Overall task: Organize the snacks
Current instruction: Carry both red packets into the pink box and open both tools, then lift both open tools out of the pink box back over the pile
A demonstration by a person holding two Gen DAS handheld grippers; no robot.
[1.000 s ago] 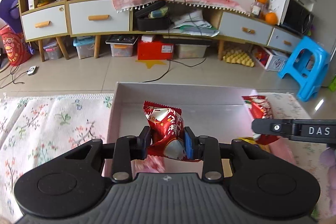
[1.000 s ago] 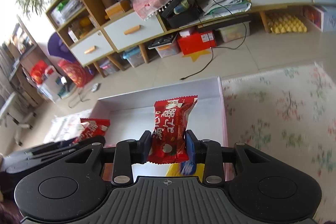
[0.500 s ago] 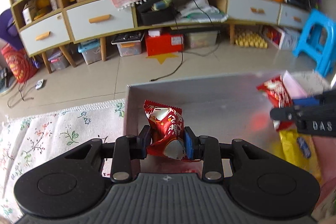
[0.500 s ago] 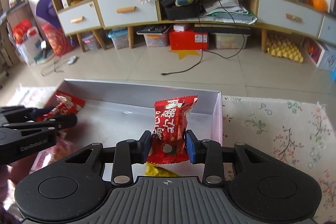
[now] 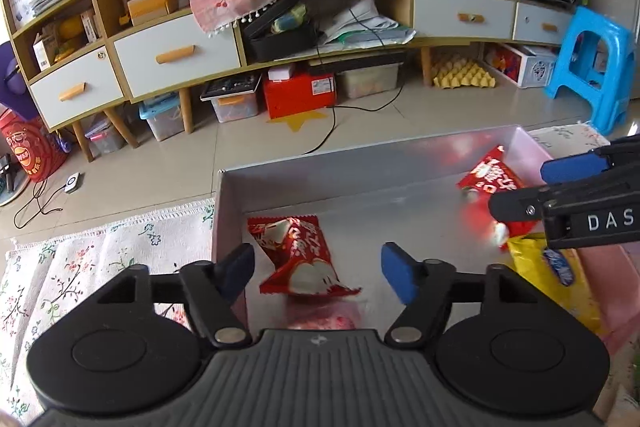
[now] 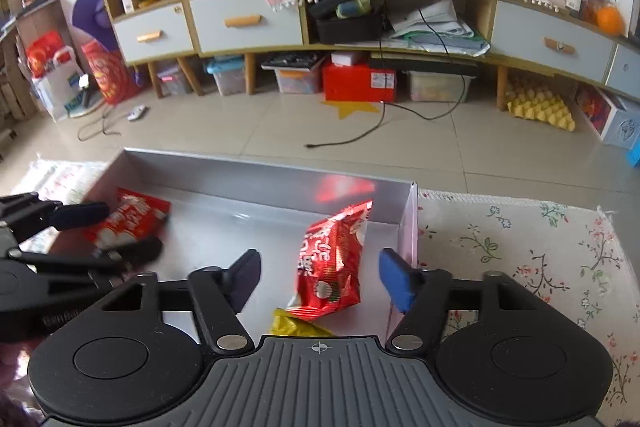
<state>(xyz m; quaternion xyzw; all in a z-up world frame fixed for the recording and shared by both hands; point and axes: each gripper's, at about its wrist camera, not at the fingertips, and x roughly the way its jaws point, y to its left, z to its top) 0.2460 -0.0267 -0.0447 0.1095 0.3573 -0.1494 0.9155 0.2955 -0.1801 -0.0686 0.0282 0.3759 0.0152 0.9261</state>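
Note:
A grey open box [image 5: 360,163] [image 6: 256,171] sits on a floral cloth. My left gripper [image 5: 318,271] is open above the box's left end; a red snack packet [image 5: 298,255] lies between its fingers, loose. My right gripper [image 6: 320,275] is open above the box's right end; a second red snack packet [image 6: 332,267] lies between its fingers, loose. Each gripper shows in the other's view, the right gripper [image 5: 560,187] and the left gripper [image 6: 80,231]. A yellow packet [image 5: 552,275] [image 6: 296,325] lies at the box's near right.
The floral tablecloth [image 5: 100,267] [image 6: 520,251] covers the table on both sides of the box. Beyond the table lie a tiled floor, a low cabinet [image 5: 180,51] with drawers and a blue stool [image 5: 592,67].
Both grippers have opened and let go of their red packets, which now lie in the box. Both views have shifted a little.

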